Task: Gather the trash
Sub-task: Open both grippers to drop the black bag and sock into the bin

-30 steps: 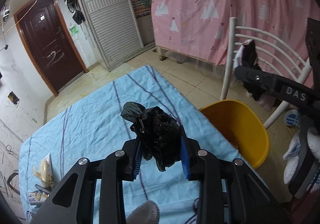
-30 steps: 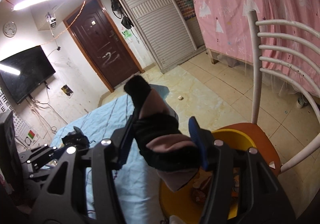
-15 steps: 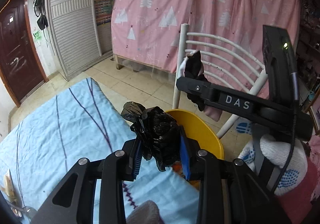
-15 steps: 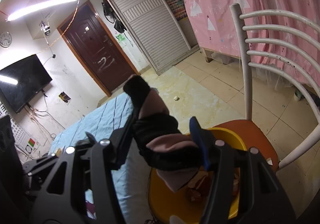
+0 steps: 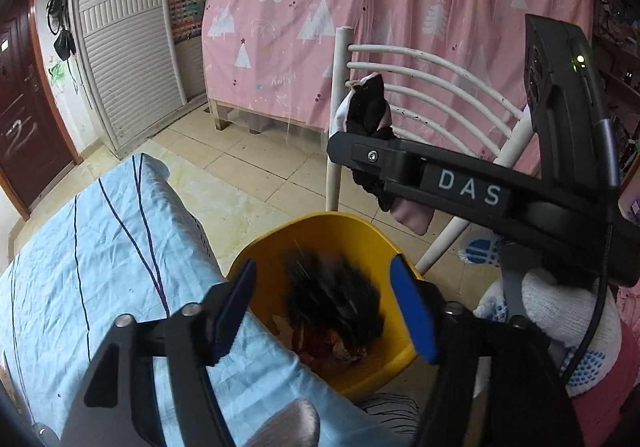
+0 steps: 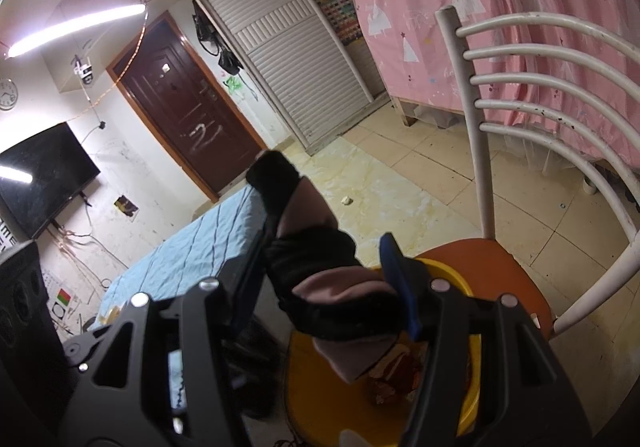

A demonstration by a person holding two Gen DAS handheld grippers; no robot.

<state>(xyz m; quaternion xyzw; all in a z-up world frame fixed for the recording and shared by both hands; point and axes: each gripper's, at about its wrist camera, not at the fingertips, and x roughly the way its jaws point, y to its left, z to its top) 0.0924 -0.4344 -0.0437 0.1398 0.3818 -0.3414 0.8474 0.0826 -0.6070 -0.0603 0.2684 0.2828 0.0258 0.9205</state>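
A wrinkled pale-blue sheet with thin dark stripes covers the bed (image 5: pixel 100 259). Beside it a white chair (image 6: pixel 520 95) with curved metal rails and an orange seat carries a round yellow plastic bin (image 5: pixel 332 231). The left gripper (image 5: pixel 324 303) has just been opening; its jaws stand apart over the bin, and the crinkly black bag (image 5: pixel 332 299), blurred, is loose between them above the scraps inside. The right gripper (image 6: pixel 324 283) clenches a soft black-and-pink sock (image 6: pixel 320 275) over the bin.
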